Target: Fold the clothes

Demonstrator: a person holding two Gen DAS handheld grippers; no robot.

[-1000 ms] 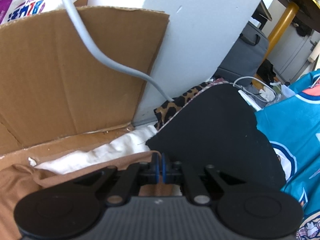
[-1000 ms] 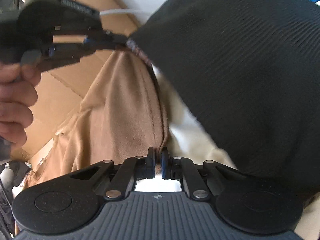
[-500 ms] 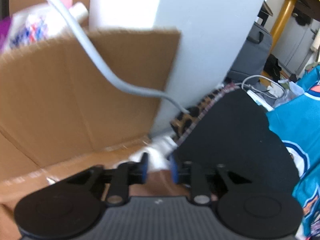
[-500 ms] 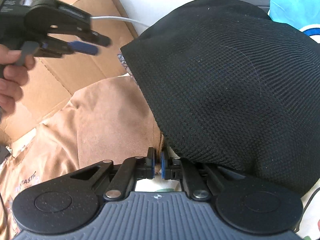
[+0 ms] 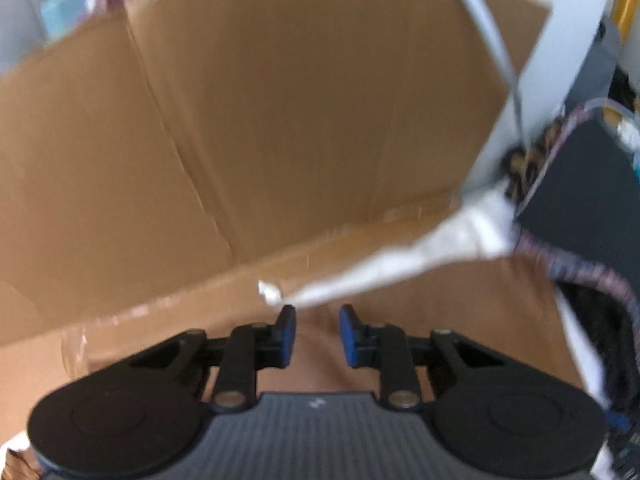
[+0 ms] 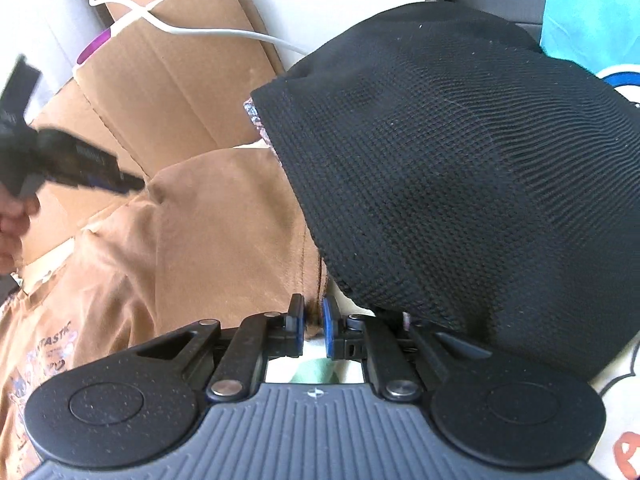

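Having let go of the black knit point(image 6: 460, 184), the left gripper point(image 5: 317, 330) hangs jaws apart while the right gripper point(image 6: 312, 326) pinches the brown shirt point(image 6: 192, 240).

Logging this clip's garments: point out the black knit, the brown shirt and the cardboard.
Black knit point(image 6: 460, 168), right wrist view, middle of its ribbed surface.
Brown shirt point(image 6: 224, 232), right wrist view, the smooth folded panel.
Cardboard point(image 5: 300, 120), left wrist view, the upright flap's face.
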